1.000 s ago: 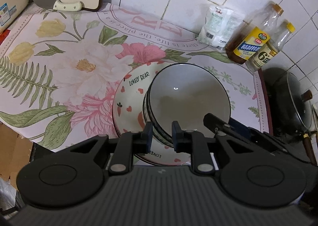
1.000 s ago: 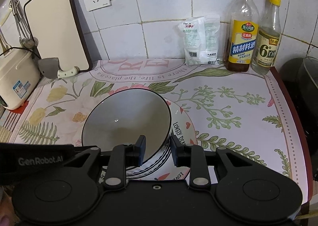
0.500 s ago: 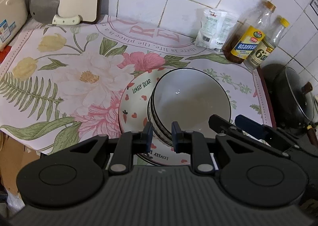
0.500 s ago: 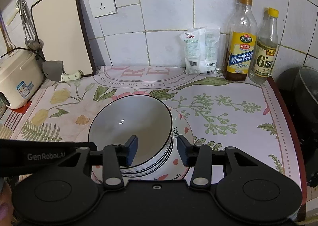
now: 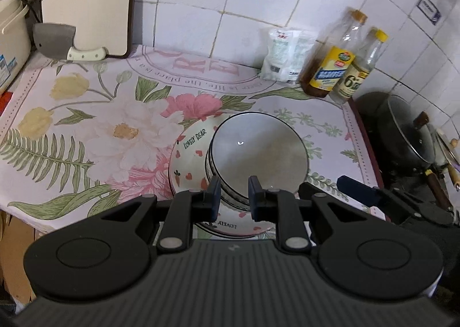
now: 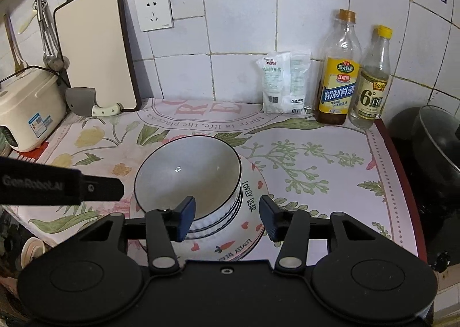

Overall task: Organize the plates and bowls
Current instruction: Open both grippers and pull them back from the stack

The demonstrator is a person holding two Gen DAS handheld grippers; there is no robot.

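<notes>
Two grippers in view, both hanging at the near edge of the dish stack. Left gripper (image 5: 234, 196): jaws look narrowly apart with nothing between the pads, effectively clenched on empty air. Right gripper (image 6: 227, 219): jaws have just been opening, now released and spread wide; the bowl rim shows in the gap but the pads do not press on it. Stack sits mid-surface on the floral mat (image 5: 95, 137): bowls (image 6: 189, 171) nested, resting on the "LOVELY BEAR" plate (image 6: 247, 226), off-centre toward the plate's far left in the right wrist view. Risks, as a guess: right jaws are close to the rim, so any sweep on the way out could clip the top bowl and tip or slide the off-centre stack; the plate sits near the front edge of the surface, so a shove toward the near side could push it over. Count: top bowl one, more ribbed rims under it, maybe three or four bowls, exact number unclear; plate one or more, edge hard to read. Clutter at the far wall: bottles (image 6: 339, 68) two, white packets (image 6: 283, 82) two, cutting board (image 6: 95, 45) one, cleaver (image 6: 86, 103) one, rice cooker (image 6: 27, 108) one; wok (image 5: 402, 131) one, far right.
</notes>
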